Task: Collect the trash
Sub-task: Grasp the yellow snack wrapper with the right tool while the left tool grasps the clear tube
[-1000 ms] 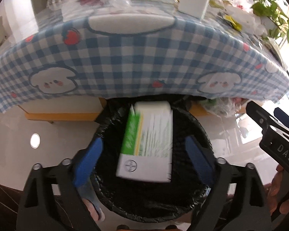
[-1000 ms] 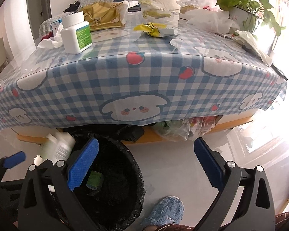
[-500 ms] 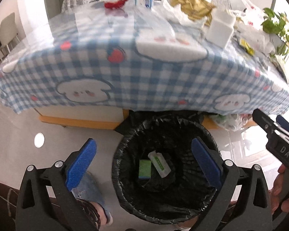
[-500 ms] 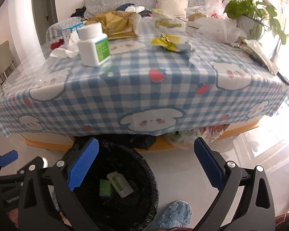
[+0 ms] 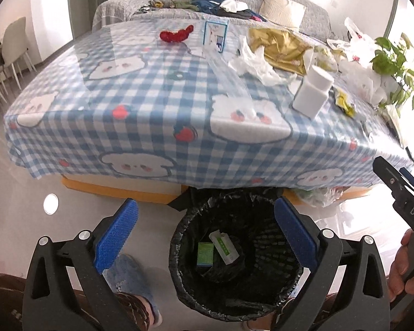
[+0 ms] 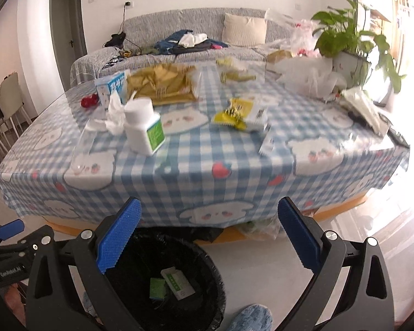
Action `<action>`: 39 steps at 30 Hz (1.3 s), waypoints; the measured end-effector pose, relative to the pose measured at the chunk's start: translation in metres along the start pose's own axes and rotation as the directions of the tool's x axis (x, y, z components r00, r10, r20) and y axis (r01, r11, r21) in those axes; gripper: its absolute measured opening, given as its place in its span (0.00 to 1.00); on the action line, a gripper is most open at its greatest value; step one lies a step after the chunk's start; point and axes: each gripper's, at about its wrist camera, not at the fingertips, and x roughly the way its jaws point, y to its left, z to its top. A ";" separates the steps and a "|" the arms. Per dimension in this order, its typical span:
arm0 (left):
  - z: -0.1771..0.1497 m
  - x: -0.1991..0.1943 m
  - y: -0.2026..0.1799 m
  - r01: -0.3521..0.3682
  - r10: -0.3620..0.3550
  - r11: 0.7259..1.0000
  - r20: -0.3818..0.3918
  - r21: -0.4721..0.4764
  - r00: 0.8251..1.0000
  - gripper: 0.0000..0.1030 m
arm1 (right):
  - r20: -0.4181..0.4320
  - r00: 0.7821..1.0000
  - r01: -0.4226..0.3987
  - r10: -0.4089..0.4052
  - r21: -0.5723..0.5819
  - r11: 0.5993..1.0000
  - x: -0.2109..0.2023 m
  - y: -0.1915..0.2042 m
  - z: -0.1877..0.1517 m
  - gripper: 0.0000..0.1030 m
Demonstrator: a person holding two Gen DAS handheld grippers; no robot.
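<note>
Trash bin (image 5: 236,262) with a black liner is sitting on the floor right at the near edge of the tabletop (image 5: 157,104), and two small boxes are already lying at the bottom of it: a green box (image 5: 205,254) and a white carton with green stripes (image 5: 224,247), touching each other.

Left gripper (image 5: 205,237) is hanging above the bin with its blue pads spread as wide as they go and nothing between them. Its jaws have just been opening, and they're empty now. Right gripper (image 6: 209,237) is also gaping wide open and holding nothing, hovering over the floor near the bin's right side. From its view both boxes are showing in the bin (image 6: 179,281) too.

Plenty of trash is still sitting on the checked tablecloth. A white pill bottle (image 5: 313,91) with a green label is standing upright toward the right, crumpled white tissue (image 5: 252,63) is lying just left of it and farther back, and a gold foil bag (image 5: 283,51) is sitting behind that. A yellow wrapper (image 6: 236,113) is lying right of the bottle, a small blue and white box (image 5: 215,34) is standing at the far side, and a red fuzzy thing (image 5: 175,35) is lying left of that box. A potted plant (image 6: 350,44) is sitting at the far right corner.

A blue slipper (image 5: 132,278) is showing on the floor left of the bin.
</note>
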 end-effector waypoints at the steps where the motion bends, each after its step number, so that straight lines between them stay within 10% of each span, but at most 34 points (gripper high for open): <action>1: 0.004 -0.001 0.000 -0.004 0.004 1.000 -0.001 0.000 1.000 0.94 | 0.005 1.000 0.005 -0.005 -0.004 1.000 -0.001 -0.001 0.005 0.92; 19: 0.103 0.040 -0.024 -0.045 0.046 0.998 -0.031 0.054 0.998 0.94 | -0.031 0.997 0.066 -0.066 -0.001 0.998 0.051 -0.025 0.103 0.92; 39: 0.149 0.111 -0.028 -0.075 0.086 0.994 -0.135 0.081 0.987 0.82 | -0.214 0.970 0.123 -0.113 0.034 0.992 0.165 -0.043 0.129 0.91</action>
